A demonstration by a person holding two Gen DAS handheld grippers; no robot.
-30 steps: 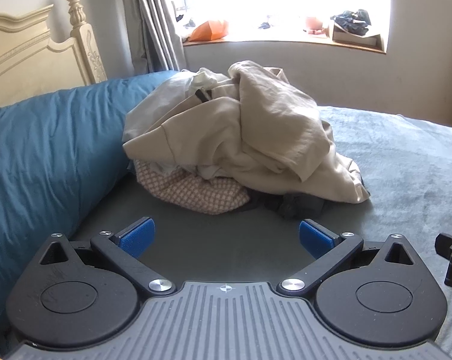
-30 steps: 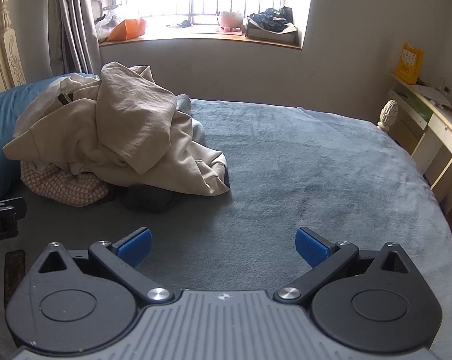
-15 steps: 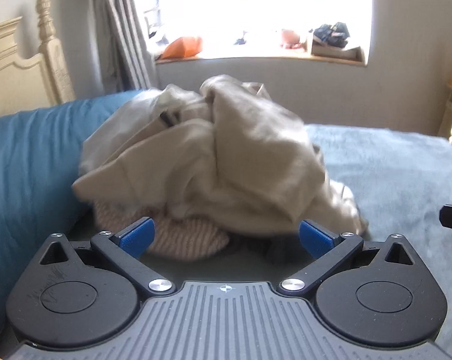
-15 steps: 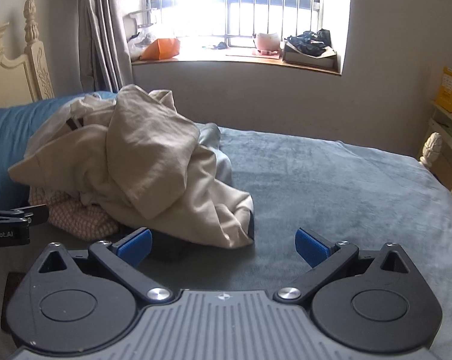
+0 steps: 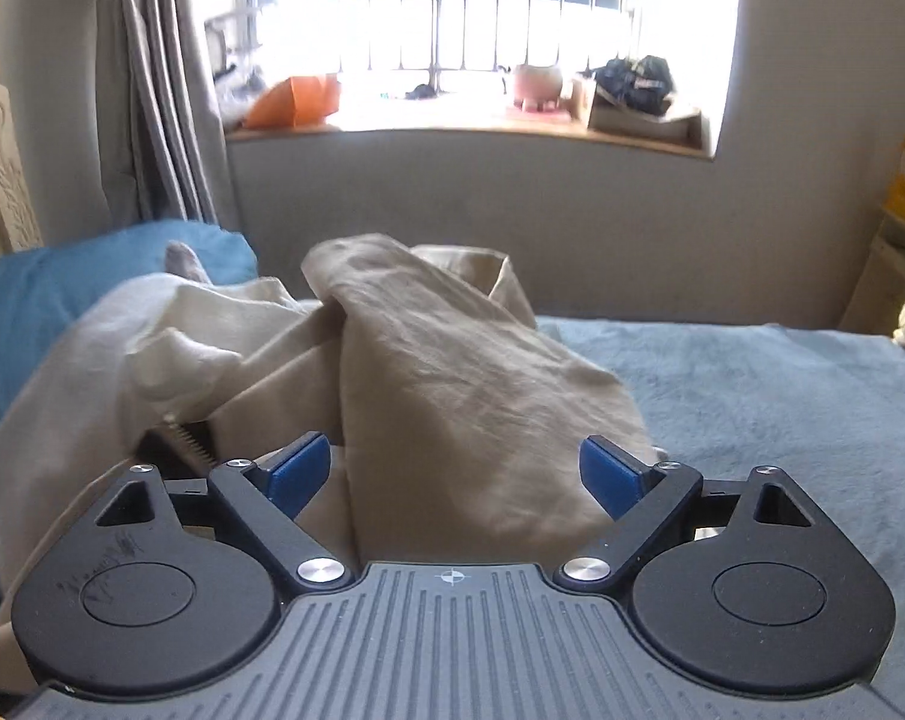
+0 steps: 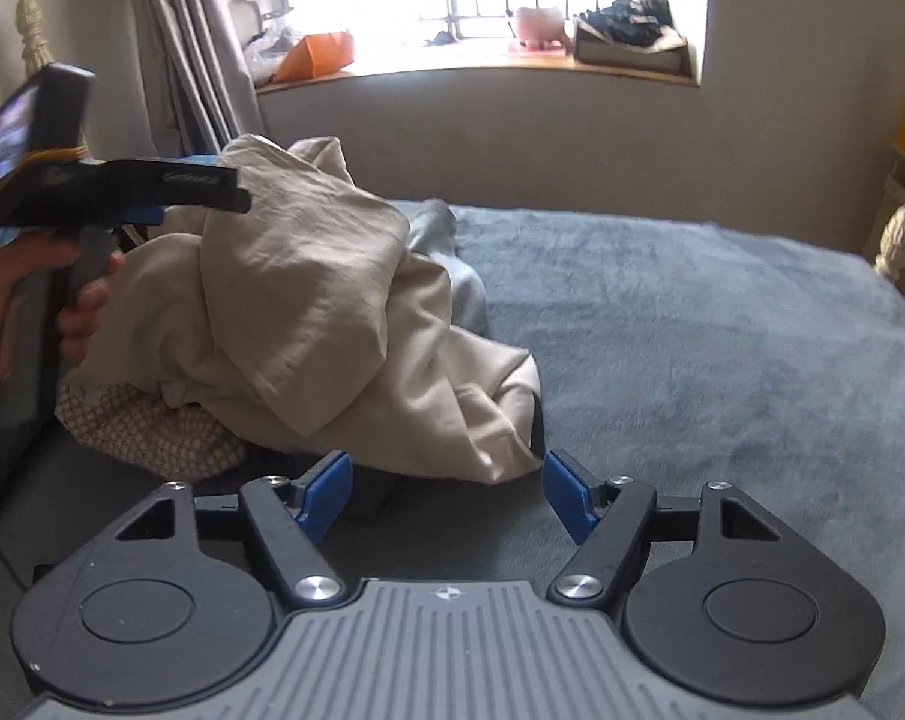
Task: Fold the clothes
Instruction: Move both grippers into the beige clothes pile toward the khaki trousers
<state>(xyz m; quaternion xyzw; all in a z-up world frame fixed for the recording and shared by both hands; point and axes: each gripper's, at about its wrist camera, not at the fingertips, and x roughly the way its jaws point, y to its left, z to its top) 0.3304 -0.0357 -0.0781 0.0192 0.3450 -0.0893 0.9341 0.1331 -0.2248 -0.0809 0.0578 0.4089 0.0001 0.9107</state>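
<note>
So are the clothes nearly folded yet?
No, nothing looks folded yet: the clothes pile is one crumpled heap on the bed. Both grippers are at the beige garment, left gripper and right gripper, their jaws just closing but gripping nothing. All the folding is left.
</note>
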